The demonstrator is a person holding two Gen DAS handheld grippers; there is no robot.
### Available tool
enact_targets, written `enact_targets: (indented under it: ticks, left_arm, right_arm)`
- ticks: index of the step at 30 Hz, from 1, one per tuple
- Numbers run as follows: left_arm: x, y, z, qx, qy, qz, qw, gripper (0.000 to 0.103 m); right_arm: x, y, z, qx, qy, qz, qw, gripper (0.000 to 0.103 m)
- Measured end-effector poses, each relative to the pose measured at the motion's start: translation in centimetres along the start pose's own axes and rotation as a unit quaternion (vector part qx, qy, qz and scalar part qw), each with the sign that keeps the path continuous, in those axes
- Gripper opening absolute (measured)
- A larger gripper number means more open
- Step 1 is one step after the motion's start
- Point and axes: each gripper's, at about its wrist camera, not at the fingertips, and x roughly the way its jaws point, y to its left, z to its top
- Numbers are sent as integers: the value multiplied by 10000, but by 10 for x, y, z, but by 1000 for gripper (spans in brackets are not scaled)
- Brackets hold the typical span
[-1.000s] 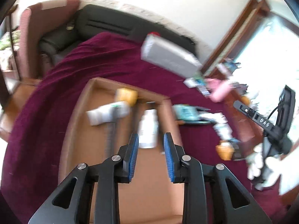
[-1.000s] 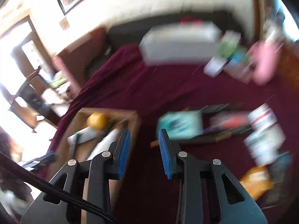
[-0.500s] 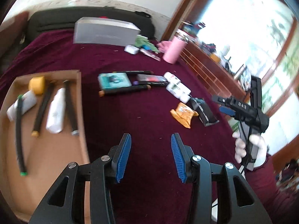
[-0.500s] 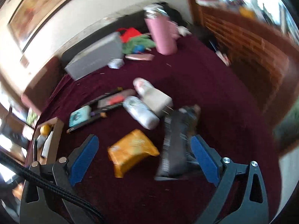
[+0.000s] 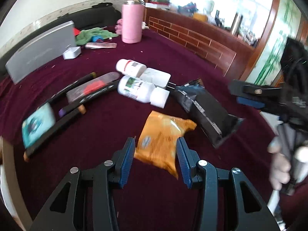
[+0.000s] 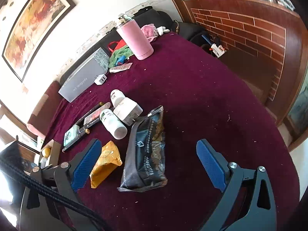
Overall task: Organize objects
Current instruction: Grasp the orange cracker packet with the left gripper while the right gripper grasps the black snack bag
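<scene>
Left-wrist view, left to right: a teal-faced box (image 5: 37, 124) lies at the far left edge of the maroon cloth (image 5: 107, 119), beside dark pens (image 5: 77, 88) and a blurred flat packet with a red patch (image 5: 92, 86). Farther back stand a grey box (image 5: 40, 52), a white charger (image 5: 71, 53), green fabric (image 5: 92, 34) and an upright pink flask (image 5: 132, 25). At centre, two white bottles (image 5: 140, 91) lie on their sides, touching a white plug adapter (image 5: 156, 77). The orange snack packet (image 5: 161, 146) lies near, framed between the blue pads of the left gripper (image 5: 155, 159); the pads stand apart and clear of it, released. To its right lies a black pouch (image 5: 204, 109). At the far right a hand (image 5: 279, 165) holds the other tool.

Right-wrist view: a cardboard tray (image 6: 53, 150) shows at the left edge. The right gripper (image 6: 148, 165) is spread wide, grasping nothing, with the orange packet and the black pouch lying on the cloth between its pads.
</scene>
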Motion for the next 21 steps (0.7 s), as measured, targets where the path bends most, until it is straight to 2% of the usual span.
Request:
enact_targets:
  ticks: [2, 3, 5, 6, 7, 9, 11, 15, 21]
  left_arm:
    - [10, -11, 6, 279, -97, 112, 9995, 47]
    - [15, -17, 9, 399, -99, 203, 9989, 47]
    - [36, -30, 7, 680, 262, 505, 9961, 48]
    - [35, -33, 5, 725, 117, 555, 9958, 46]
    - [35, -35, 3, 773, 148, 522, 9955, 41]
    - [29, -29, 3, 497, 223, 291, 9981, 38]
    - [15, -17, -1, 216, 62, 167, 9996, 38]
    - [-24, 6, -16, -238, -302, 99, 9992, 38]
    - [-60, 18, -40, -444, -567, 217, 9972, 38]
  right_arm:
    - [3, -4, 2, 2, 45, 49, 10000, 100]
    - [3, -6, 3, 6, 61, 61, 10000, 100]
    - [5, -9, 5, 49, 104, 115, 9999, 100]
    - [6, -10, 7, 64, 134, 126, 9998, 100]
    - [6, -11, 8, 94, 158, 133, 9997, 100]
    - [9, -12, 9, 124, 229, 142, 9996, 100]
    - [13, -11, 9, 105, 349, 118, 9993, 100]
    - [26, -3, 9, -62, 646, -58, 9979, 100]
    - [40, 20, 4, -486, 886, -426, 9940, 100]
